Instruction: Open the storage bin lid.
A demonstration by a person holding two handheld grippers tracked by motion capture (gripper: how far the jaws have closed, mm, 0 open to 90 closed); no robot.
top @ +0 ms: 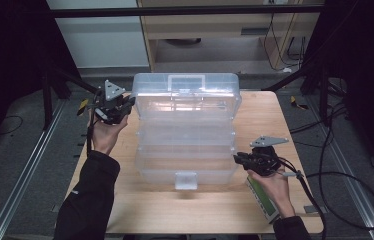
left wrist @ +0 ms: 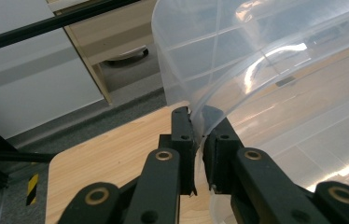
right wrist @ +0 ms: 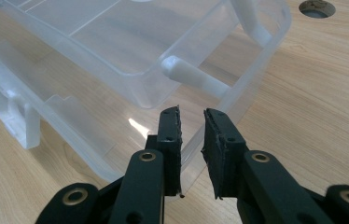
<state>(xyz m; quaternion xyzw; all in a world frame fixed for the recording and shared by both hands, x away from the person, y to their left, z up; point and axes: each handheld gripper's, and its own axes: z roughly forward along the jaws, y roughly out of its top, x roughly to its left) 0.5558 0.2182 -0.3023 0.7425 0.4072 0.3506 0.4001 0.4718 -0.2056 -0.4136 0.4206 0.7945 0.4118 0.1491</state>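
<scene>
- The clear plastic tiered storage box (top: 186,131) stands opened out in the middle of the wooden table (top: 255,200), its trays stepped toward me and its lid raised at the far end.
- My left gripper (left wrist: 199,135) pinches the thin rim at the lid's far-left corner (top: 136,96), the pads pressing either side of the wall; I judge this grip is what lets me swing the lid.
- My right gripper (right wrist: 192,122) sits at the near-right corner of the lower tray (right wrist: 238,88), jaws narrowly spread with the edge just between them, not pressing — placed, I think, to steady the base while the lid moves.
</scene>
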